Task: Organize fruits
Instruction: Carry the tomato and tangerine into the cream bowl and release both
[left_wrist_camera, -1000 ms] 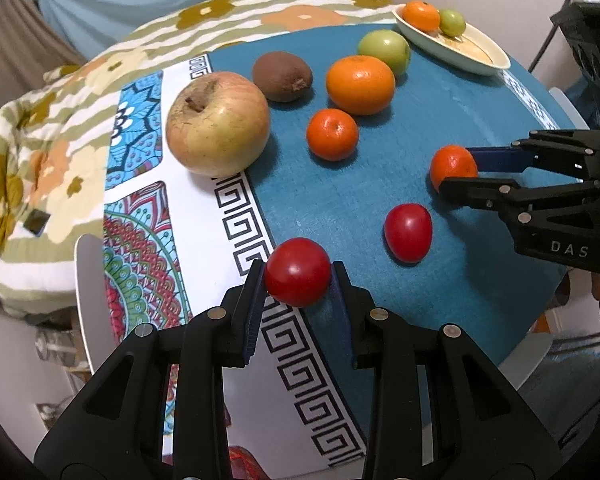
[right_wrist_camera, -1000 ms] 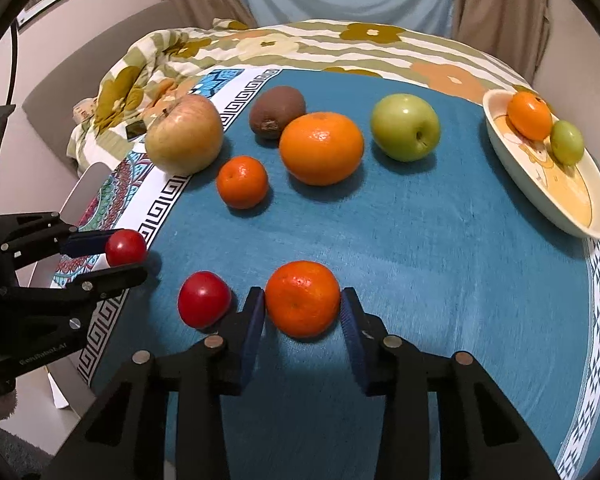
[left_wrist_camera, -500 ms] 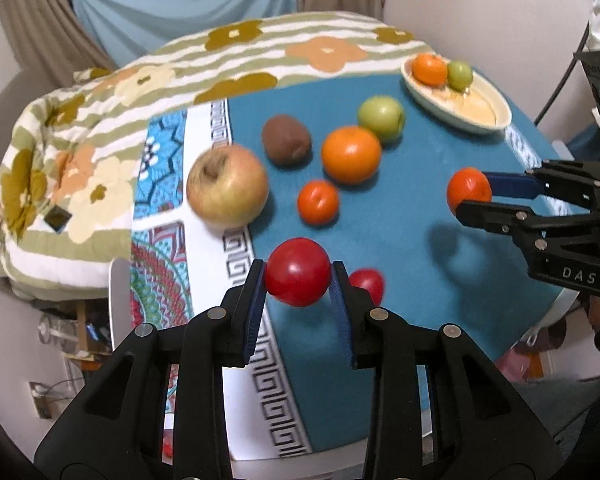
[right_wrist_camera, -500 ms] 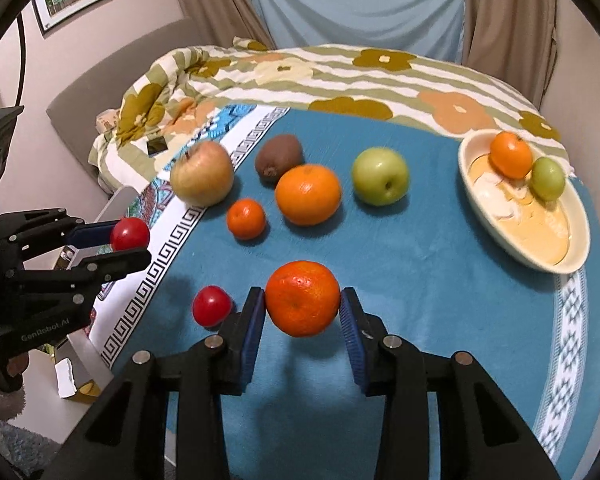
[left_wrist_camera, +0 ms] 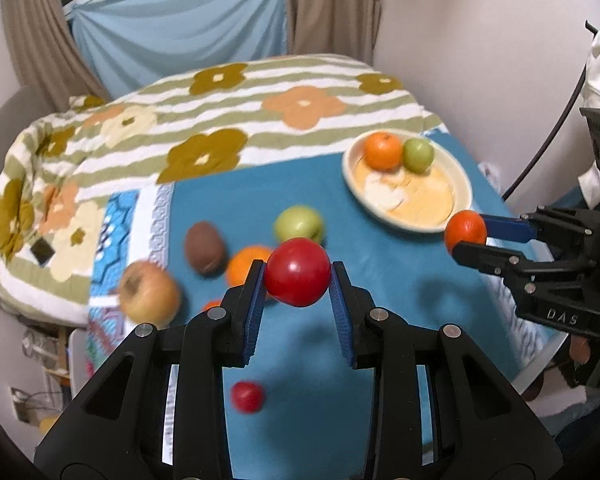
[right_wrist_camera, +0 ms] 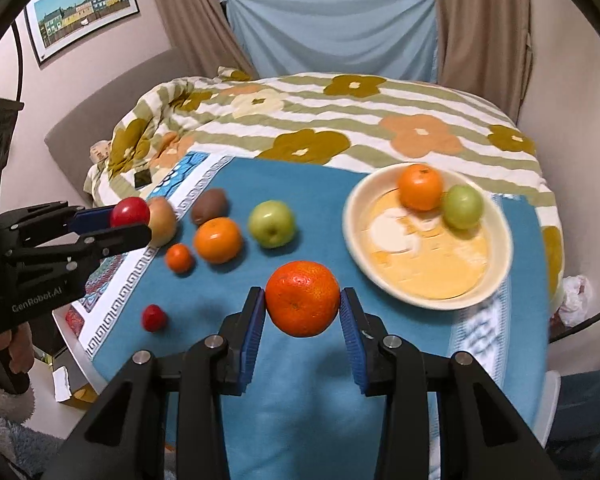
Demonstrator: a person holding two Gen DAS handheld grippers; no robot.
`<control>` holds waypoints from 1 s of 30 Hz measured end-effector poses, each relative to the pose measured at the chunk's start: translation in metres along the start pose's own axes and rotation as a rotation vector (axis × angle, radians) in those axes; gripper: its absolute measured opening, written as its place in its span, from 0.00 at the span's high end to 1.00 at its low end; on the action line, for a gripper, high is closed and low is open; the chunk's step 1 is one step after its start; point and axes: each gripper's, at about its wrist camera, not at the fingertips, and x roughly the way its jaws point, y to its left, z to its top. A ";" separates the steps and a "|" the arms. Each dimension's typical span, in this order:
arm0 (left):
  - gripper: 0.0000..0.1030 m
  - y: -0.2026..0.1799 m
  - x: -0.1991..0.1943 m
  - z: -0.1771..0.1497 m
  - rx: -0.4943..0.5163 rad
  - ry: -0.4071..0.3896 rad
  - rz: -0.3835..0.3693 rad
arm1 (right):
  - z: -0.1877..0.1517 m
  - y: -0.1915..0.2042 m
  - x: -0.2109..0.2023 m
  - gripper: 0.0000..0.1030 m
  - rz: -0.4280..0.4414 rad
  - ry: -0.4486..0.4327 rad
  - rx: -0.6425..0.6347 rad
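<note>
My left gripper (left_wrist_camera: 298,280) is shut on a red tomato (left_wrist_camera: 298,278) and holds it high above the blue cloth; it also shows in the right wrist view (right_wrist_camera: 130,213). My right gripper (right_wrist_camera: 302,300) is shut on a mandarin (right_wrist_camera: 302,299), lifted near the cream bowl (right_wrist_camera: 356,248); the mandarin shows in the left wrist view (left_wrist_camera: 465,232). The bowl (left_wrist_camera: 462,200) holds an orange (right_wrist_camera: 420,186) and a small green fruit (right_wrist_camera: 462,206). On the cloth lie a second tomato (right_wrist_camera: 153,318), a small mandarin (right_wrist_camera: 179,258), a large orange (right_wrist_camera: 218,240), a green apple (right_wrist_camera: 271,224), a kiwi (right_wrist_camera: 209,211) and a pale apple (right_wrist_camera: 163,222).
The round table carries a blue cloth (right_wrist_camera: 320,400) with a white patterned border (right_wrist_camera: 112,296) on its left. A flowered striped blanket (right_wrist_camera: 340,120) covers the surface behind. A white chair edge (left_wrist_camera: 78,360) stands at the table's left.
Both grippers have risen from the cloth with their fruit and moved toward the bowl. The table fruit now looks farther below.
</note>
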 end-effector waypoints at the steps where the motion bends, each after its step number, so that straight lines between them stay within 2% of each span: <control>1: 0.65 -0.010 0.004 0.006 0.002 -0.005 -0.006 | 0.002 -0.010 -0.002 0.66 -0.002 -0.003 0.000; 8: 0.65 -0.063 0.040 0.037 0.002 0.004 -0.046 | 0.009 -0.072 -0.008 0.66 -0.023 -0.022 0.012; 17: 0.65 -0.102 0.097 0.057 0.020 0.051 -0.110 | 0.014 -0.127 0.000 0.66 -0.065 -0.029 0.030; 30: 0.65 -0.126 0.169 0.060 0.112 0.193 -0.187 | 0.012 -0.154 0.016 0.66 -0.099 -0.011 0.173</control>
